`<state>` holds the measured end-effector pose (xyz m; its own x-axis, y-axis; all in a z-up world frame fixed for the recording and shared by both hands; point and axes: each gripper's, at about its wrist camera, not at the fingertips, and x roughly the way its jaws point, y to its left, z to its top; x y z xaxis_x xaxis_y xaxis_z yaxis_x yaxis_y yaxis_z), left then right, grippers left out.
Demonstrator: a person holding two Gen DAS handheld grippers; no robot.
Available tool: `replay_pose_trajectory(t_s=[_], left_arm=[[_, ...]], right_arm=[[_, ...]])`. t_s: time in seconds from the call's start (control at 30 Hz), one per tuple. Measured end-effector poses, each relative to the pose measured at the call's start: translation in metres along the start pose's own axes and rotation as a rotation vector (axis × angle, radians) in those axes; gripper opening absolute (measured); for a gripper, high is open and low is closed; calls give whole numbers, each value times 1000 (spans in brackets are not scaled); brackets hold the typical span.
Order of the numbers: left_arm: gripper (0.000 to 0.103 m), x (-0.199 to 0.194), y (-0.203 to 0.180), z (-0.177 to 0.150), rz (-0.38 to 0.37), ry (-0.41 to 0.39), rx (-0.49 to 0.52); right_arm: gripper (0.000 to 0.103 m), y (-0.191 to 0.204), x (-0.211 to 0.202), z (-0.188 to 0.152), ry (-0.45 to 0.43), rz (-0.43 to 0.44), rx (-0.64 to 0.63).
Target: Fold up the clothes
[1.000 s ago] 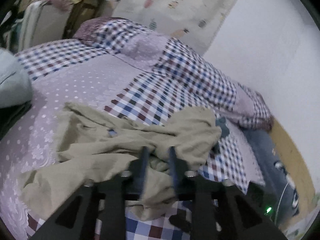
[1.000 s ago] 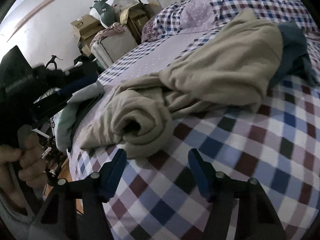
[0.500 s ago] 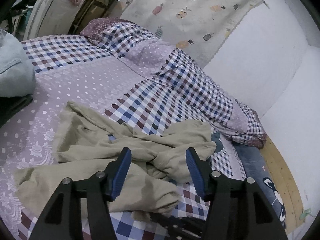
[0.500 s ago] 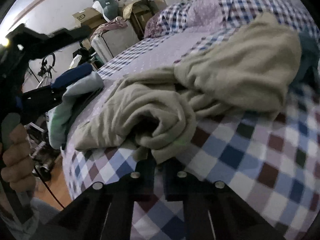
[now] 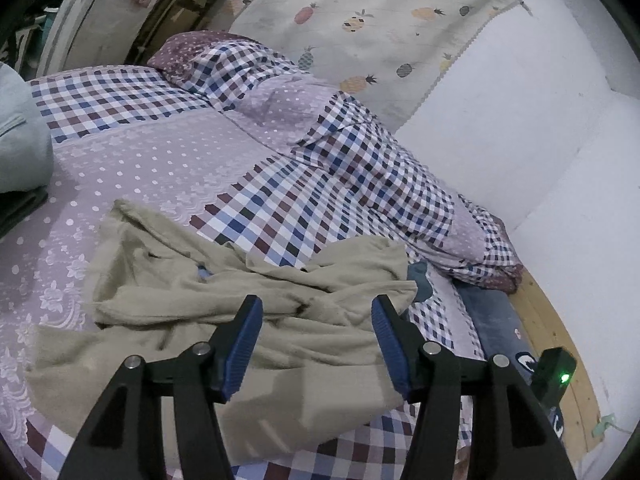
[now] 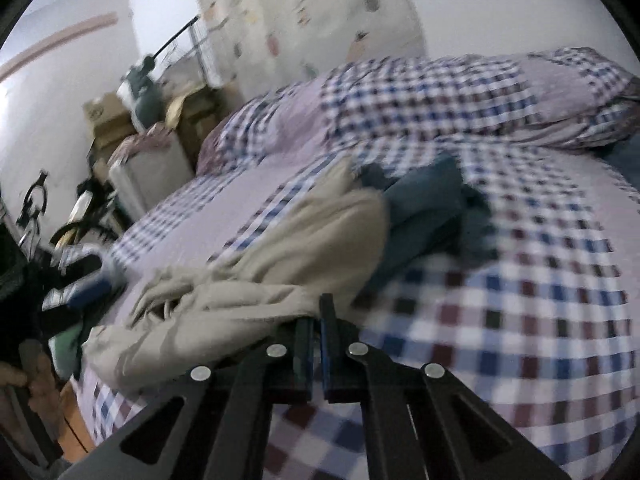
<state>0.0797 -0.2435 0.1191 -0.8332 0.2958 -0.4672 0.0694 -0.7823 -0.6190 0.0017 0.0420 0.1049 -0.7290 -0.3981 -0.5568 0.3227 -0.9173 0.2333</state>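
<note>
We see a crumpled beige garment lying on the near part of a bed covered in a checked and dotted lilac cover. Our left tool hovers above the garment with its blue-padded fingers spread wide, holding nothing. Our right tool has its fingers pressed together on a fold of the beige cloth at the near edge, though this view is blurred. A dark teal garment lies just behind the beige one.
</note>
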Motion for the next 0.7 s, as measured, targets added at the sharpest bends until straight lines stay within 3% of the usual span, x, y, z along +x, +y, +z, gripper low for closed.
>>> replay_pose_trajectory(t_s=[0.27,0.47,0.6,0.7], left_arm=[[60,1,-8,1,-33,-8,14],[60,9,-18,-2,-51,22,39],[60,18,-27,-7,-59,51,63],[60,24,-33,-11,-60,67,75]], right_arm=[[0,-79,-55,24,-139,-146,144],[0,-163,-110,26,-255,-327,316],[0,-205,-136,15,-293,-424,404],[0,-229,-149,5,-275,-476,457]])
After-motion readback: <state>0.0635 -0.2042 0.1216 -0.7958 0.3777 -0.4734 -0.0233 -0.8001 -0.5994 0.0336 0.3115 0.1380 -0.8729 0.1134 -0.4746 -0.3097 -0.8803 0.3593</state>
